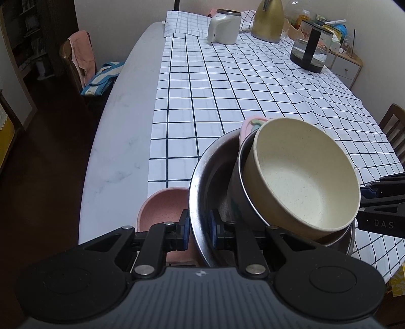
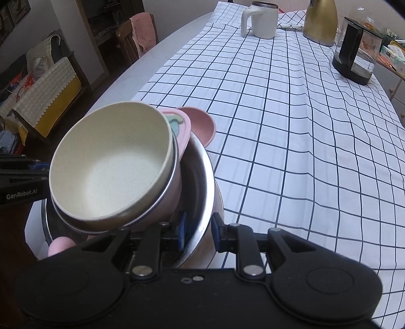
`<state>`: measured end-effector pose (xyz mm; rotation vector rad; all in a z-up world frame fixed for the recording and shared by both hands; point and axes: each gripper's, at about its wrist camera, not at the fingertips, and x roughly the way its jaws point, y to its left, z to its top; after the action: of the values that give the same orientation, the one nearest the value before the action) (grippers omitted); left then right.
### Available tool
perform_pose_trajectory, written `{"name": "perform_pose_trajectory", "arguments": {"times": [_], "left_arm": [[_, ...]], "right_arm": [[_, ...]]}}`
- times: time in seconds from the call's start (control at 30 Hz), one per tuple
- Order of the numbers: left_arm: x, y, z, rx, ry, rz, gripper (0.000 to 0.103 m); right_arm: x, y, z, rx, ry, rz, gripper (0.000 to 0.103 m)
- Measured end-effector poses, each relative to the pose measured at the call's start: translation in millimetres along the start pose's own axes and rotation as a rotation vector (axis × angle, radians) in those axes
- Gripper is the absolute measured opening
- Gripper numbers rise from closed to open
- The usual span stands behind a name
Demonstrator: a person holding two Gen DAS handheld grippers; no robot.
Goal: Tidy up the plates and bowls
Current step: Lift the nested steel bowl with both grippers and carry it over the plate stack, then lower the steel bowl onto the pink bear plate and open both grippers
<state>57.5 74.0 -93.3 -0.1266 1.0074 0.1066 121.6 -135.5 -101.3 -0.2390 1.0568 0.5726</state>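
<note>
A large steel bowl holds a smaller steel bowl with a cream bowl nested in it, and a pink plate leans behind them. A pink bowl sits under the stack at the left. My left gripper is shut on the steel bowl's near rim. In the right wrist view my right gripper is shut on the steel bowl's opposite rim, beside the cream bowl, the pink plate and the pink bowl.
The stack is over the checked tablecloth near the table's front edge. A white jug, a gold kettle and a glass kettle stand at the far end. Chairs stand left of the table.
</note>
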Motion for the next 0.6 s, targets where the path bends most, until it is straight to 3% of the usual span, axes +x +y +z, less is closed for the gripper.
{"name": "perform_pose_trajectory", "arguments": {"times": [0.1,0.27,0.6], "left_arm": [[0,1,0,-0.002,0.003,-0.002,0.017],[-5,0,-3,0.013,-0.016,-0.009,0.032],[-17,-2,-5,0.039,-0.06,0.012,0.045]], "right_arm": [[-1,-1,-1,0.011,0.001,-0.004,0.026],[-4,-4,-4,0.034,-0.004,-0.023,0.038],[-20,-3,-10,0.062,-0.04,-0.035,0.051]]}}
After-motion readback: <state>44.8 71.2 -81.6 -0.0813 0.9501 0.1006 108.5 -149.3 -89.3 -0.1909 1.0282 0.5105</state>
